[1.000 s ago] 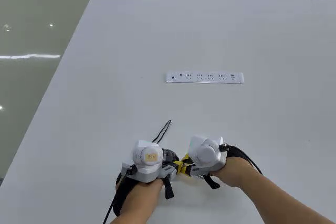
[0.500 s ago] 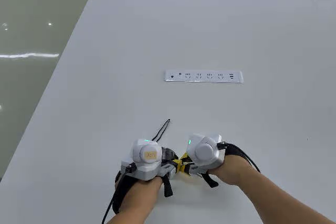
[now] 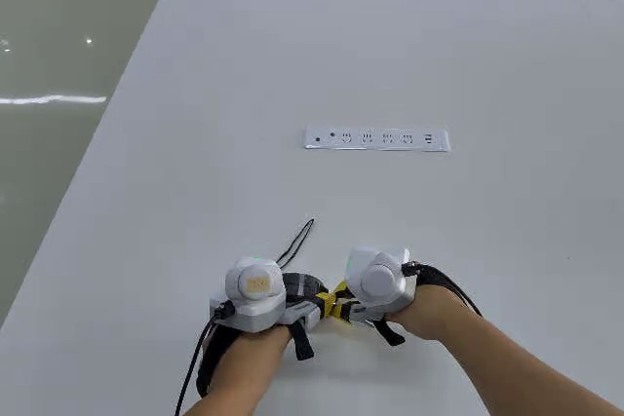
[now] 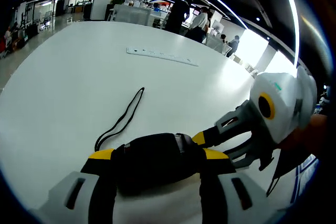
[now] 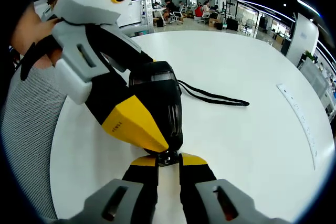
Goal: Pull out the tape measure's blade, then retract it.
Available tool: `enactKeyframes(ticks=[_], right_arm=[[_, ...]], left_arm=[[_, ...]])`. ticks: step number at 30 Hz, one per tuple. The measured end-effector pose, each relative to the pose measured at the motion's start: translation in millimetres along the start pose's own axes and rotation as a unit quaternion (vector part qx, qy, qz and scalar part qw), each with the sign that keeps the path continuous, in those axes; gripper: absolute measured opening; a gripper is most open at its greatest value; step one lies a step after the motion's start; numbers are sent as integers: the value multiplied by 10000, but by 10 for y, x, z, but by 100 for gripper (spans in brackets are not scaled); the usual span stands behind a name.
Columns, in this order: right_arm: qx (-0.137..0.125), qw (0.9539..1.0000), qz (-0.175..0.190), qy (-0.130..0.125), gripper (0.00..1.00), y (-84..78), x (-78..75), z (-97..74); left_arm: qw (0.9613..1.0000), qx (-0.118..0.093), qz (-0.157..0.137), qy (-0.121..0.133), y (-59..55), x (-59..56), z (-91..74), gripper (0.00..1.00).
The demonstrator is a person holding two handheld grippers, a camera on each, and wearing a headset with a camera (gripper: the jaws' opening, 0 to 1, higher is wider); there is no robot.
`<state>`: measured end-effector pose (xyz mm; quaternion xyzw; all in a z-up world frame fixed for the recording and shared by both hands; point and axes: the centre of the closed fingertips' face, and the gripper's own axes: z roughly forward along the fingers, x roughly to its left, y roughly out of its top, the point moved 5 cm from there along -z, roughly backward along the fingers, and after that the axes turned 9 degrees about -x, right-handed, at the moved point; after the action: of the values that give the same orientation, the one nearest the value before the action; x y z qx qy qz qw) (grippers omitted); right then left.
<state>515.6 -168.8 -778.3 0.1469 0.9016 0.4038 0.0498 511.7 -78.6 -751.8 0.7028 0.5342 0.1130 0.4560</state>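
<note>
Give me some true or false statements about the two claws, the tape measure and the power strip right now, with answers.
1. The left claw grips the black tape measure. True.
2. The right claw gapes wide open. False: its jaws pinch the blade tip at the case mouth.
3. A black strap lies on the table. True.
4. A long stretch of blade lies across the table. False: the claws sit close together, no drawn-out blade visible.
5. The power strip lies between the claws. False: it lies farther up the table.

The left gripper (image 4: 157,156) and its tape measure (image 4: 152,165) have edged leftward from the right gripper (image 5: 168,159)
</note>
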Motion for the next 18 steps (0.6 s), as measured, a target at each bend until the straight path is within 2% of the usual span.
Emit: enactKeyframes(ticks=[1,3,7,8,9,12,16,18], right_arm=[[-2,10000,1,0,13,-4,-1,0],[-1,10000,-2,5,13,-6,-2,-1],[-27,10000,11,6,14,-8,2,-4],[-28,10000,12,5,14,-8,3,-5],[-30,10000,14,6,14,-8,5,-4],[-31,10000,27,5,14,-4,9,-5],[-35,10000,-6,-16,14,-10,7,5],[-39,10000,42,-56,14,-13,7,7]], left_arm=[[9997,-123,-182,-88,25,-6,0,62],[9997,-168,-169,-91,44,29,-17,64],[9974,-598,-388,-142,180,77,-50,73],[9960,-685,-528,-207,199,79,-48,76],[9946,-645,-770,-244,189,95,-60,80],[9926,-882,-812,-173,218,188,-112,88],[9926,-952,-739,-131,199,259,-158,99],[9942,-982,-358,-246,209,262,-176,99]])
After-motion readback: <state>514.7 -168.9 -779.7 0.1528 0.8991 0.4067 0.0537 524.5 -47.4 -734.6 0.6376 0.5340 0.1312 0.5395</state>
